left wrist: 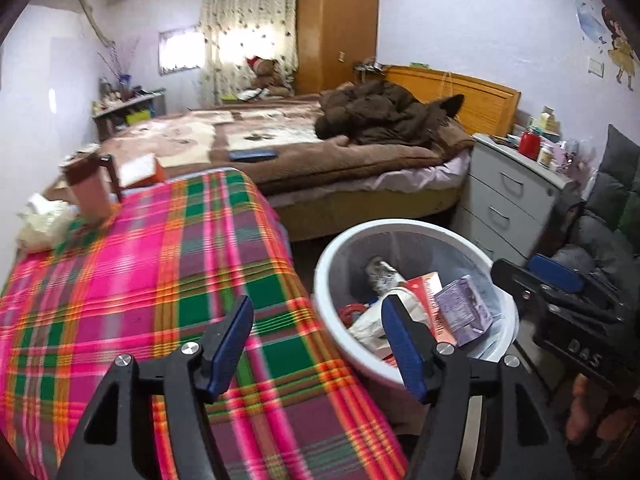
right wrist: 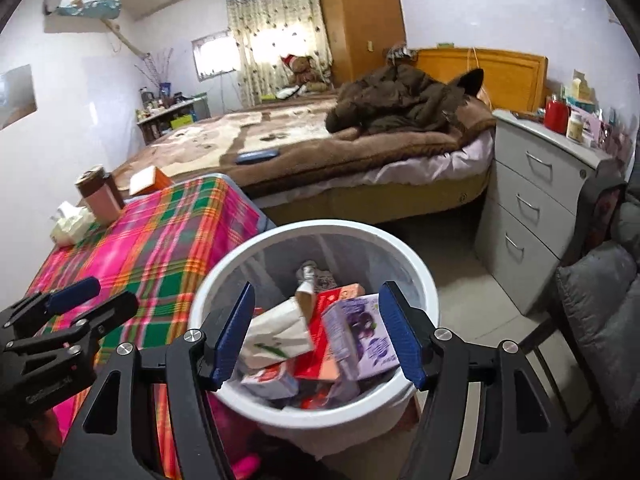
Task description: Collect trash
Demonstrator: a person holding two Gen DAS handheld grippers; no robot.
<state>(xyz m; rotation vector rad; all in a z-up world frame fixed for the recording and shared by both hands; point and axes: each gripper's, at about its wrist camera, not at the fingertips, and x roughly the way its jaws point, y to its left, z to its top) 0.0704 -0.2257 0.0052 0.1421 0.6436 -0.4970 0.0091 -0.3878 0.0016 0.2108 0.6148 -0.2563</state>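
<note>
Mostly in the bin: the trash sat piled inside the white trash bin (right wrist: 420,280), which stood on the floor just beside the table with the plaid cloth (left wrist: 168,280).
Top of the pile: a purple carton (right wrist: 360,336), a red-and-pink box (right wrist: 320,332) and a white crumpled bag (right wrist: 276,336) lay against each other, with a red-and-white carton (right wrist: 272,380) lower down.
Right gripper (right wrist: 316,336): its blue pads stood apart over the bin's mouth, nothing pressed between them; the pile lay below and beyond the fingers, the purple carton seen close to the right pad and the white bag close to the left one.
Left gripper (left wrist: 320,344): jaws apart and empty, hovering over the table's edge; the bin was ahead and to the right, its rim seen just behind the right pad.
Gripper neighbours: each showed at the edge of the other's view, near but apart.
Still on the cloth: a crumpled pale wrapper (left wrist: 44,220) at the far left corner, well away from both grippers, just beside a brown-and-pink cup (left wrist: 90,188).
Behind the table: an orange-and-white box (left wrist: 144,168).
Beyond: a bed (left wrist: 320,152) with a brown blanket and a dark flat object (left wrist: 253,155) on it.
Right side: a grey drawer unit (right wrist: 536,200) near the bin.
</note>
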